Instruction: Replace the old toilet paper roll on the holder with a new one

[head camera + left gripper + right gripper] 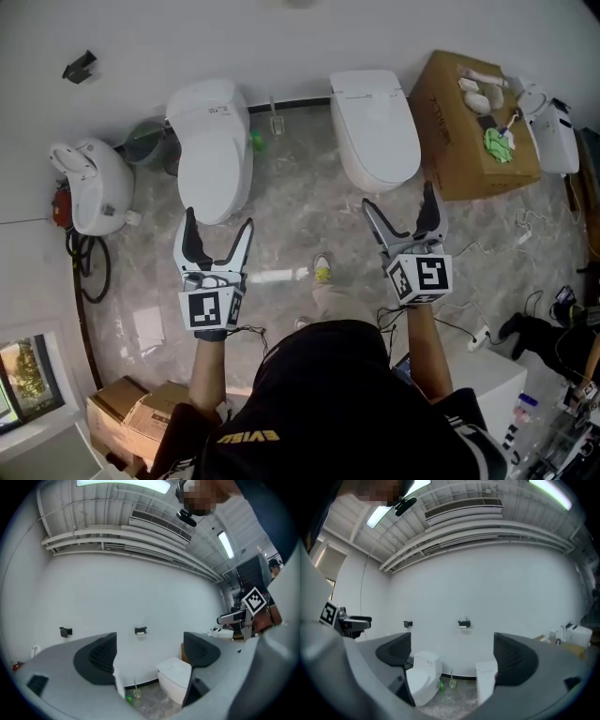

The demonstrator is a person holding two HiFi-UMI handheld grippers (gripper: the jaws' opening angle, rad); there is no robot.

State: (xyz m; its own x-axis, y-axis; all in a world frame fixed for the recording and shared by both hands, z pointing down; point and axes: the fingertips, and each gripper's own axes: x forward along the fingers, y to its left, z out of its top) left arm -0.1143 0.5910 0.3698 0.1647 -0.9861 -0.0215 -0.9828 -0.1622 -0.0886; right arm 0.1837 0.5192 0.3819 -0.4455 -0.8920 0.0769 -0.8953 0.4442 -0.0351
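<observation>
Toilet paper holder (140,630), a small black bracket on the white wall, showed at about 12 o'clock between the jaws in your left gripper view. A pale strip under it may have been the old roll, but it was too small to be sure. A second black bracket (65,631) hung on the same wall at 9 o'clock from the first.

Your left gripper (219,223) had its jaws wide apart with nothing between them. Your right gripper (398,195) was the same, jaws spread and empty. You held both out over the marble floor (300,216), well apart from the wall.

In the head view the two toilets (214,145) (375,122) stood ahead of you at 11 and 12 o'clock. A cardboard box (450,141) sat at 1 o'clock with some pale items (476,92) on top. Those might have been fresh rolls; I could not tell.

By my reading, the task had not begun. Nothing was gripped and the holder was untouched. You had yet to pull the old roll off, pick up a new one and seat it on the bracket.
</observation>
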